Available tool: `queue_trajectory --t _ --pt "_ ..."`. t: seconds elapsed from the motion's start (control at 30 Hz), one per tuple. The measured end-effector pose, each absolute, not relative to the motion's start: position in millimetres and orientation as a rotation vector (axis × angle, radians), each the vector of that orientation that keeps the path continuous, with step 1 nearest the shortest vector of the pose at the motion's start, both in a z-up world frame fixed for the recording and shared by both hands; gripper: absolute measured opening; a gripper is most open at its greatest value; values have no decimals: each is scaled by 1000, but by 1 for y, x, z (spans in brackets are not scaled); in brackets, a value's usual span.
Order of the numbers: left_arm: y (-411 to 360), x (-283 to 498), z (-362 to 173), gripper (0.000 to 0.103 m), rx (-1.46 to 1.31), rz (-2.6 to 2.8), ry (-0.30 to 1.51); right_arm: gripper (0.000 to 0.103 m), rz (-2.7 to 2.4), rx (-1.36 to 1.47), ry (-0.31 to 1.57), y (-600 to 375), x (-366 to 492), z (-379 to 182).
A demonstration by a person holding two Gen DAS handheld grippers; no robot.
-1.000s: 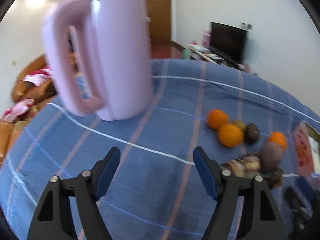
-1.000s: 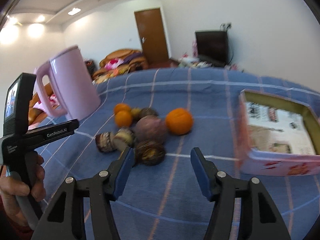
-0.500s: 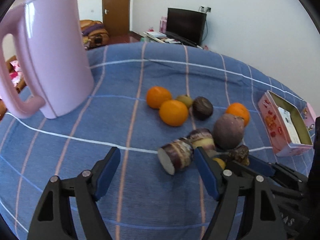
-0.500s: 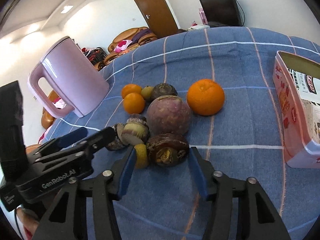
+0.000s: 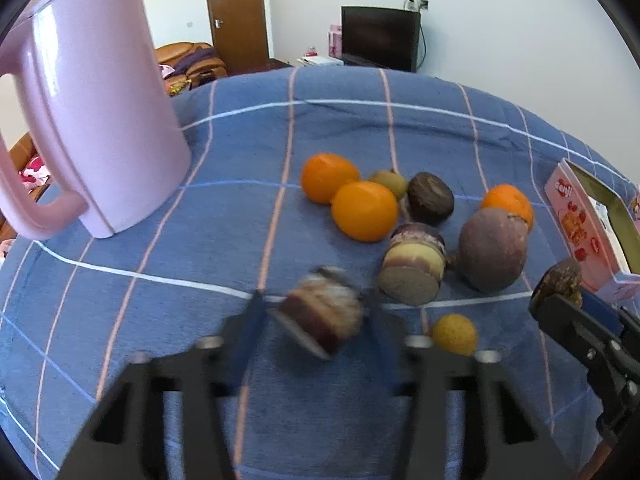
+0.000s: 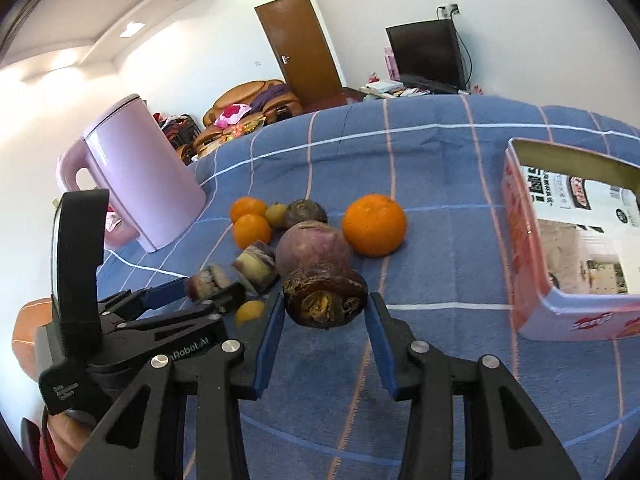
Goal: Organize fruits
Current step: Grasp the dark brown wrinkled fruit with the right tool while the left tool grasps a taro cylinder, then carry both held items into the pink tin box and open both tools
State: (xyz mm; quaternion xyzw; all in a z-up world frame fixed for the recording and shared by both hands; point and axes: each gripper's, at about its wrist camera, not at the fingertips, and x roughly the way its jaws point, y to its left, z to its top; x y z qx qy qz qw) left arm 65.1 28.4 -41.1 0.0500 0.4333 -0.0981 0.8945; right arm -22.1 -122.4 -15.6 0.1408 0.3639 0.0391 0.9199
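dark brown fruit (image 6: 325, 299) sits clamped between right fingers (image 6: 271, 330).

The kettle (image 5: 100, 120) looks like smooth, shiny pink plastic. The cloth (image 5: 248, 160) on the table is soft and matt, blue with thin lines. The oranges (image 6: 374, 224) have bumpy skin with a little shine. The brown fruit (image 6: 324, 300) looks rough and dull. The tin (image 6: 560, 308) has shiny printed sides, with paper (image 6: 580, 216) inside. The door (image 6: 300, 48) looks like smooth brown wood.
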Motion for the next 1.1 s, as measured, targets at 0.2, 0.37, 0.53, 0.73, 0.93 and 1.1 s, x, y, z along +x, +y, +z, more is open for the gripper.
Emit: queue_trajectory --t 0.2,0.37,0.53,0.73,0.93,1.1 --pt "49 59 -27 46 16 -186 841 44 91 299 704 -125 -27 -9" --pt "52 41 -4 46 -18 -202 695 44 68 259 610 -126 -39 8" --pt "47 29 4 46 -21 -235 621 44 10 200 545 -134 -52 23" --pt "23 13 7 46 0 -299 596 44 -88 148 471 -166 -74 32" --pt "-16 -8 16 46 45 -361 576 44 -176 154 450 -217 -95 33" --pt "-59 -21 23 46 67 -424 566 44 -260 185 444 -263 -107 33"
